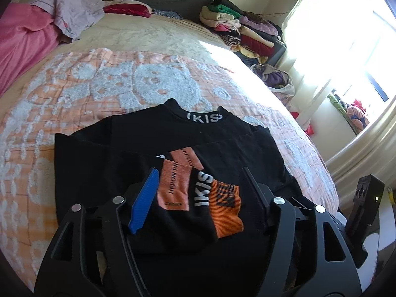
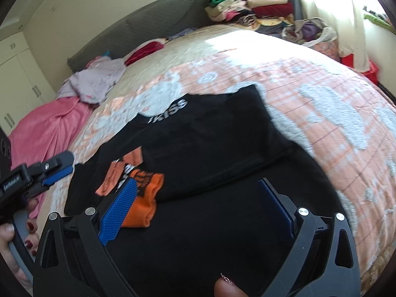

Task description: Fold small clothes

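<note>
A black top (image 1: 148, 148) lies flat on the peach and white bedspread (image 1: 99, 79), its collar (image 1: 205, 118) with white lettering pointing away from me. A sleeve with an orange cuff (image 1: 226, 210) and printed patches is folded across its front. My left gripper (image 1: 199, 170) stands open low over that sleeve, which lies loose between the wide-set fingers with neither pad pressing it. In the right wrist view my right gripper (image 2: 196, 182) is open over the black top (image 2: 210, 136) near its lower edge, just right of the orange cuff (image 2: 146, 198). The left gripper (image 2: 66, 164) shows at the left there.
A pink blanket (image 1: 22, 37) and a lilac garment (image 1: 74, 12) lie at the bed's far left. A stack of folded clothes (image 1: 237, 27) and a bag of clothes (image 1: 274, 76) sit beyond the far right edge, by a bright window. A hand (image 2: 14, 235) holds the left gripper.
</note>
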Available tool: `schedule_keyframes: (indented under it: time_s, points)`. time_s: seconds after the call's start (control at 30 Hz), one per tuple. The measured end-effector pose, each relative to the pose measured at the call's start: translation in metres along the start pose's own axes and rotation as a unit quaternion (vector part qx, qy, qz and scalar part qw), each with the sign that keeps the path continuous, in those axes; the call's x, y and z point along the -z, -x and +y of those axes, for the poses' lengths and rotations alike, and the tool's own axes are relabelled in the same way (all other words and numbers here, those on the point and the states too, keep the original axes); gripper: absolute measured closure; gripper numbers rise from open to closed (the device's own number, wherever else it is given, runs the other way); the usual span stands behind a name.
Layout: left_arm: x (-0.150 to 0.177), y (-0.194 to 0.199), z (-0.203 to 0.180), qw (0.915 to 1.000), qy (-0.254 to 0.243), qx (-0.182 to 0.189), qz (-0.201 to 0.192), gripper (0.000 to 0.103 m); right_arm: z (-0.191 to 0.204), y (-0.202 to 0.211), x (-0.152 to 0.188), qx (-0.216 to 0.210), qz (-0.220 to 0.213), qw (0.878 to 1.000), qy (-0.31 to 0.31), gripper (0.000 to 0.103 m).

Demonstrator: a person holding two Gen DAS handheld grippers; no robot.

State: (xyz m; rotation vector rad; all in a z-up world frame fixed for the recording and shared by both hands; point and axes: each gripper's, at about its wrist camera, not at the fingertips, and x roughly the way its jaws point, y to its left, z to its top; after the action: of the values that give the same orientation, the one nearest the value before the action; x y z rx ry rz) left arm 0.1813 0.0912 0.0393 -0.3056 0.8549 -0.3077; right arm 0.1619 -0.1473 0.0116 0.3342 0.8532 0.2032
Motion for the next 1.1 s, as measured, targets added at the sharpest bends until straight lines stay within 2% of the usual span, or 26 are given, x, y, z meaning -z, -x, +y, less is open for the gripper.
schedule_keyframes:
  time_s: [0.07, 0.13, 0.23, 0.3, 0.43, 0.5, 0.53, 0.57, 0.63, 0.93, 1.1]
  points:
    - [-0.002, 0.002, 0.009, 0.9996, 0.003, -0.026, -0.005, 0.035, 0.014, -0.013, 0.003, -0.024, 0.02, 0.999, 0.016, 0.011]
    - [-0.001, 0.003, 0.019, 0.9992, 0.01, -0.039, -0.003, 0.035, 0.026, -0.027, 0.005, -0.034, 0.041, 0.998, 0.029, 0.021]
    - [-0.001, 0.006, 0.027, 0.9987, 0.019, -0.046, -0.006, 0.034, 0.041, -0.044, 0.006, -0.024, 0.055, 0.997, 0.05, 0.021]
    - [-0.001, 0.008, 0.032, 0.9982, 0.021, -0.056, -0.009, 0.027, 0.047, -0.056, 0.007, -0.018, 0.062, 0.996, 0.061, 0.022]
    - [-0.004, 0.015, 0.039, 0.997, 0.025, -0.071, -0.021, 0.026, 0.057, -0.072, 0.011, -0.016, 0.072, 0.994, 0.086, 0.044]
    - [-0.005, 0.02, 0.043, 0.9962, 0.029, -0.077, -0.028, 0.024, 0.062, -0.074, 0.011, -0.029, 0.069, 0.993, 0.095, 0.063]
    - [-0.007, 0.023, 0.046, 0.9957, 0.032, -0.08, -0.034, 0.024, 0.065, -0.075, 0.011, -0.037, 0.069, 0.992, 0.098, 0.072]
    - [-0.008, 0.025, 0.049, 0.9952, 0.036, -0.083, -0.037, 0.024, 0.067, -0.075, 0.011, -0.037, 0.066, 0.992, 0.104, 0.074]
    - [-0.01, 0.03, 0.056, 0.9943, 0.044, -0.087, -0.043, 0.024, 0.071, -0.074, 0.011, -0.036, 0.057, 0.991, 0.116, 0.093]
    - [-0.016, 0.053, 0.088, 0.9881, 0.088, -0.104, -0.071, 0.023, 0.076, -0.052, -0.021, -0.084, 0.013, 0.989, 0.124, 0.095]
    - [-0.015, 0.063, 0.104, 0.9842, 0.108, -0.113, -0.083, 0.024, 0.074, -0.032, -0.048, -0.076, -0.017, 0.987, 0.139, 0.095]
